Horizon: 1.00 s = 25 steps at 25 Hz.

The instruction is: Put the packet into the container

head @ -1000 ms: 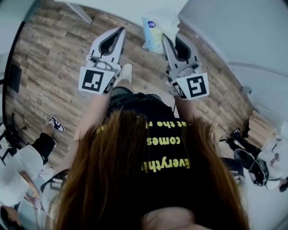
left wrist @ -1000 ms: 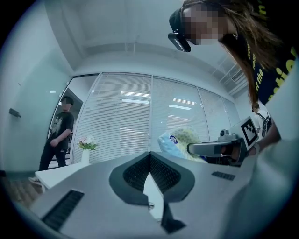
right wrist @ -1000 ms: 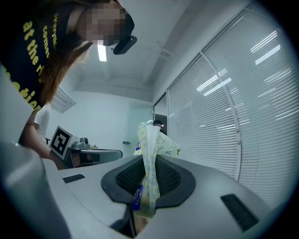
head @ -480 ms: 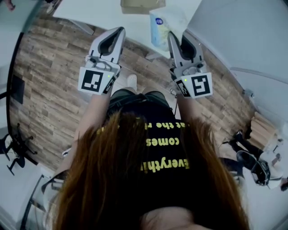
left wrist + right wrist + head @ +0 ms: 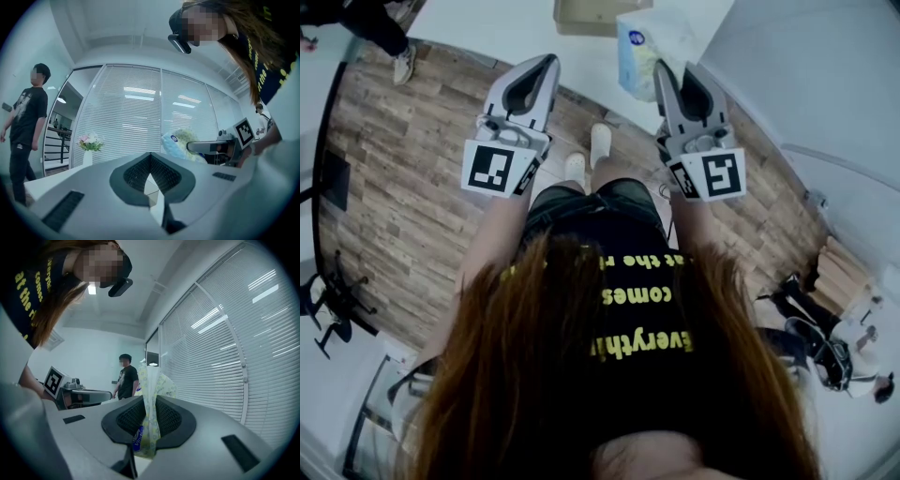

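Note:
A pale yellow-green packet [image 5: 639, 52] with a blue round mark sticks up from my right gripper [image 5: 675, 73], which is shut on its lower edge. In the right gripper view the packet [image 5: 150, 401] is pinched between the dark pads. The left gripper view shows it too, as the packet [image 5: 180, 142] held out to the right. Just past the packet, a brown cardboard container [image 5: 591, 13] stands on a white table [image 5: 506, 26] at the top of the head view. My left gripper [image 5: 546, 64] is held beside the right one, shut and with nothing in it.
I stand on a wooden floor [image 5: 403, 178] at the table's edge. A vase of flowers [image 5: 90, 143] sits on the table. A person in black [image 5: 26, 136] stands to the left, and other people [image 5: 825, 342] are at the lower right. Window blinds [image 5: 234, 357] fill the far side.
The table and the cardboard container have come into view at the top. Both grippers, and the packet with them, are closer to the table. Both grippers' jaws stand as they did.

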Tool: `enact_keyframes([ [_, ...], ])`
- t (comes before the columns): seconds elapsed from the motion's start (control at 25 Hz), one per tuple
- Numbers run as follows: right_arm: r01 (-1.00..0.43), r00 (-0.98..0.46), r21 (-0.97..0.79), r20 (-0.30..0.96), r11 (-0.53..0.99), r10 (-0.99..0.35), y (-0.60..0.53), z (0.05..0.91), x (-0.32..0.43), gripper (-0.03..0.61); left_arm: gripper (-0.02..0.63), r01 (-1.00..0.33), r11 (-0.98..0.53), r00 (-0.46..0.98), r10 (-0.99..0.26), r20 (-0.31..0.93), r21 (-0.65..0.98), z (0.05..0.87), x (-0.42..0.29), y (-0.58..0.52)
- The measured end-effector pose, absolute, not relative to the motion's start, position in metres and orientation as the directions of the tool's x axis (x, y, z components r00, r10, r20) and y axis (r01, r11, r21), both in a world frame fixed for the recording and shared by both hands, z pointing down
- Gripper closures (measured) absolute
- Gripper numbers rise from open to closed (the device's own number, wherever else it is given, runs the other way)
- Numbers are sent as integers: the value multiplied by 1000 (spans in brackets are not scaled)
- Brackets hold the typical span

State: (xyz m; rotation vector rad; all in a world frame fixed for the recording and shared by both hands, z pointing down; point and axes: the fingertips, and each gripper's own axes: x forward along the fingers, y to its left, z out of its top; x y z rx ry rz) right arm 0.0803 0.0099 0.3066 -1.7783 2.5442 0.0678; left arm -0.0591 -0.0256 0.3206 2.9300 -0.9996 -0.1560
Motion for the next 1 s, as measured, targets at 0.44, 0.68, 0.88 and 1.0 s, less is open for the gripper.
enact_keyframes([
  [0.44,-908,-418,2,-74,419,-906,-51,305,105,509,614,-671,-739,734,-673,-92,50,311,-36,-74],
  [0.68,-886,-461,-14,-86,464,-883,-79,309,133,509,614,-702,-711,706,-702,-92,36,312,-5,-101],
  [0.88,-872,-486,-19,-89,489,-870,-93,309,142,509,614,-721,-692,687,-721,-94,34,306,5,-109],
  [1.0,-869,-491,-23,-88,495,-867,-96,309,143,511,614,-725,-687,684,-725,-81,35,309,5,-111],
])
